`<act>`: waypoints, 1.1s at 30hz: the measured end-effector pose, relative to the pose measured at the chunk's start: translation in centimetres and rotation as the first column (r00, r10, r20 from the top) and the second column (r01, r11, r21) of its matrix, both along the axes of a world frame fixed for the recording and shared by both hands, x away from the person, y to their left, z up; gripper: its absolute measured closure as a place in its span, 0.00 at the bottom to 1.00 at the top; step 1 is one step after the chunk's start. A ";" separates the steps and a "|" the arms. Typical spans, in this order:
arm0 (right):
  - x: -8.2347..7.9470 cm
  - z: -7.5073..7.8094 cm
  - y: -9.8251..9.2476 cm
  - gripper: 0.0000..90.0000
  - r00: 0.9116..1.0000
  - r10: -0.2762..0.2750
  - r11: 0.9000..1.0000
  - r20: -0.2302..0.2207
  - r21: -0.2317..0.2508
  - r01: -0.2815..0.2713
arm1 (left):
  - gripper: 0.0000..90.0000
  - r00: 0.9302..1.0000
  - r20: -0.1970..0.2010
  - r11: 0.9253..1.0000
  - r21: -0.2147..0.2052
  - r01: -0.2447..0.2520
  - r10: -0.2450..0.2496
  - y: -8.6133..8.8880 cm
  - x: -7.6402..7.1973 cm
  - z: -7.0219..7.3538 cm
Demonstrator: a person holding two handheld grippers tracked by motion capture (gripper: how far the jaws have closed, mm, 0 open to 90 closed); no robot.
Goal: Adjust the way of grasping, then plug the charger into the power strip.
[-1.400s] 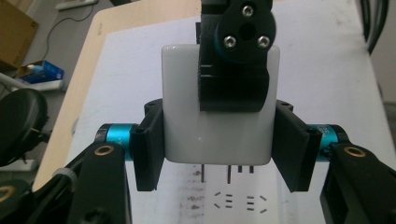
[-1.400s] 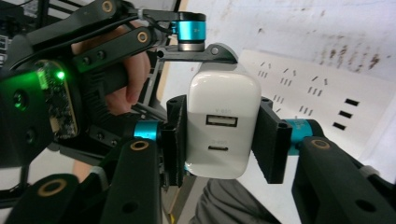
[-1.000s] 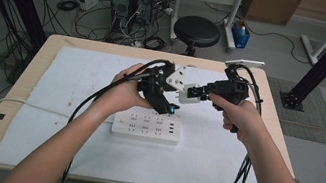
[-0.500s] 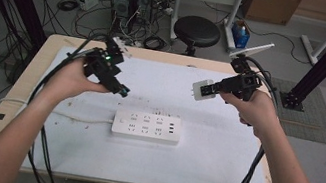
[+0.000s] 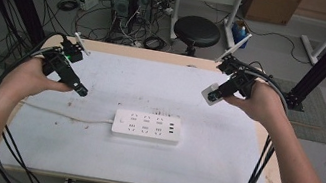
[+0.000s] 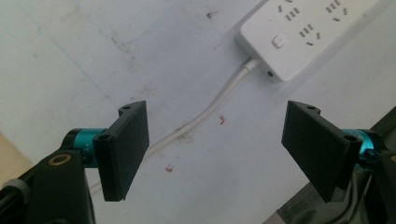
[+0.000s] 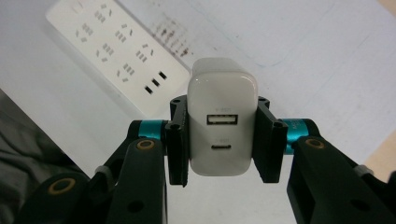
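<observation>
Right tool (image 7: pixel 219 140): clamps white two-port plastic charger (image 7: pixel 222 116), frame centre. Left tool (image 6: pixel 215 149): jaws just opening, wide, empty, above white tabletop (image 6: pixel 70 56).

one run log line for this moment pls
left gripper: open, empty | right gripper: shut on charger | power strip: on table, nothing plugged

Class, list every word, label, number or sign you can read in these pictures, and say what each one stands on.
No text can be read for certain.
Small grey print above each port of the white charger held in the right claw: too blurred to read.
Tiny marks on that claw's blue collar: unreadable.
Power strip: socket slots and a button, no legible lettering.
</observation>
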State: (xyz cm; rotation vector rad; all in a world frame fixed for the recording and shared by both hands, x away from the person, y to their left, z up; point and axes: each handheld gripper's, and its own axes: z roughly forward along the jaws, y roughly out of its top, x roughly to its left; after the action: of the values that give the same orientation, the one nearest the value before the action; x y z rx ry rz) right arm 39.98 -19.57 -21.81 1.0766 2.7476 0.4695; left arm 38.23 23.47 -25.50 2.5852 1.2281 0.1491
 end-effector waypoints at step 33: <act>2.3 -5.9 5.8 0.69 0.900 0.436 0.871 0.024 -0.262 -0.415 | 0.26 0.998 0.012 0.998 0.024 0.064 -0.064 -2.6 -1.2 0.1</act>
State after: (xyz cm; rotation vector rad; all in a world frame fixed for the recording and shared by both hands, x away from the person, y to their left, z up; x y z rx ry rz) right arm 42.30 -13.81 -27.74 0.3775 2.8638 0.1967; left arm 37.03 20.83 -25.41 2.6364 1.1442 0.1678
